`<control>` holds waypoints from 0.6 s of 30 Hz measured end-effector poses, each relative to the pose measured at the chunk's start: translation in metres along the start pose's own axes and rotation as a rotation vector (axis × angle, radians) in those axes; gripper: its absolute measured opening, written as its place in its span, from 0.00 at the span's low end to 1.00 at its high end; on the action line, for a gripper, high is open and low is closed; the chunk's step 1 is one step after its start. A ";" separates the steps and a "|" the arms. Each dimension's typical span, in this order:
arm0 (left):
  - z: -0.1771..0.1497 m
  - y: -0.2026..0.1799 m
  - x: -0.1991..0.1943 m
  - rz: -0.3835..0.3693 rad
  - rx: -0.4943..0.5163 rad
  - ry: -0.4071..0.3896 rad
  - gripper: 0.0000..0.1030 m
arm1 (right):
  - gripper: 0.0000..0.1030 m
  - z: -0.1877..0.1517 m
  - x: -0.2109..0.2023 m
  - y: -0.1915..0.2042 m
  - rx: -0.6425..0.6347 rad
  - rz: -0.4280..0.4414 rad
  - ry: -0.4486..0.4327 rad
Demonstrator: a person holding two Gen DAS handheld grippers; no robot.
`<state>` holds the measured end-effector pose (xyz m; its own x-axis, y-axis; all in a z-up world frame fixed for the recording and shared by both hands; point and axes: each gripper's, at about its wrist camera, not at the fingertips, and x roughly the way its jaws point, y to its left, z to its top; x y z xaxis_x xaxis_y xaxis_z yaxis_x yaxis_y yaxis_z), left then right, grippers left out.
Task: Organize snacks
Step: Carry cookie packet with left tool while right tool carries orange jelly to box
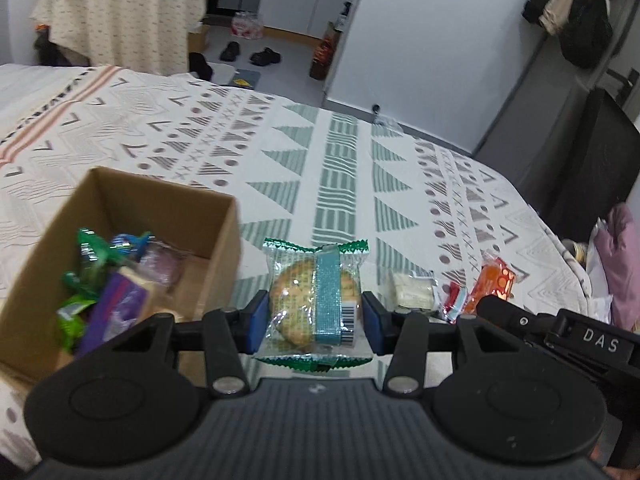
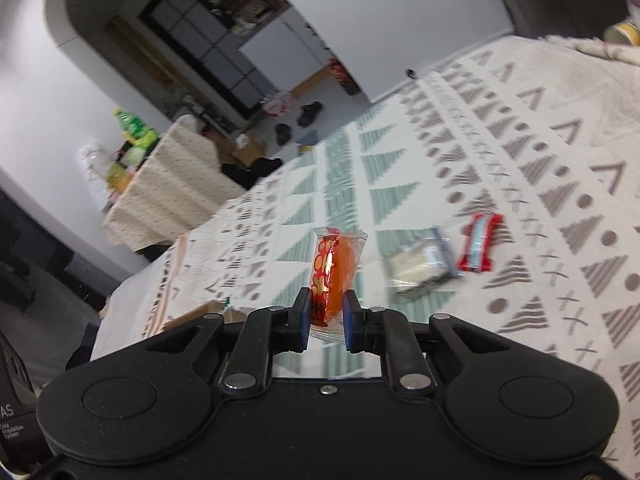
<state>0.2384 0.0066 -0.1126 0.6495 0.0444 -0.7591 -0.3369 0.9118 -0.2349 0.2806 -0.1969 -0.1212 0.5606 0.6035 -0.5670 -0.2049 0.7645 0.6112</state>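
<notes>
Surface: bedspread [image 1: 340, 152], cream ground with grey and green triangles, bars, dots and crosses; it covers the whole work area in both views.

Room: side table under a cream cloth [image 1: 120, 20] at 11 o'clock in the left wrist view; a pair of dark shoes [image 1: 248, 54] on the pale floor at 12 o'clock; dark garments [image 1: 580, 12] hanging at 1 o'clock.

Writing: "DAS" [image 1: 600, 345] in white on the black housing at 3 o'clock. The biscuit wrapper carries a barcode; its other print is too small to read.

Cardboard box [image 1: 224, 248]: open-topped, at 9 o'clock in the left wrist view, holding several wrapped snacks [image 1: 108, 276], green, blue and purple, blurred.

Left gripper [image 1: 316, 320]: blue pads set moderately wide and clamped on the two sides of the biscuit packet [image 1: 316, 300], a clear wrapper with green crimped ends and a teal band, just beside the box's right wall.

Right gripper [image 2: 326, 314]: pads nearly together, clamped on the orange jelly packet [image 2: 334, 272], held on edge above the spread.

Loose on the spread, at 2 o'clock of the right gripper: white snack packet [image 2: 420, 264] and, just beside it, red-and-blue candy wrapper [image 2: 480, 248].
</notes>
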 end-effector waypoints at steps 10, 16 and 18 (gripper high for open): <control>0.010 0.034 -0.040 0.070 -0.063 -0.059 0.46 | 0.15 -0.009 -0.001 0.036 -0.054 0.081 -0.004; 0.019 0.066 -0.060 0.117 -0.123 -0.090 0.46 | 0.15 -0.018 0.002 0.056 -0.096 0.126 0.007; 0.021 0.077 -0.064 0.132 -0.140 -0.095 0.46 | 0.15 -0.019 0.005 0.063 -0.110 0.133 0.012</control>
<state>0.1858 0.0822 -0.0695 0.6524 0.2037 -0.7300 -0.5102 0.8303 -0.2242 0.2548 -0.1416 -0.0959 0.5131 0.7035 -0.4918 -0.3636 0.6971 0.6179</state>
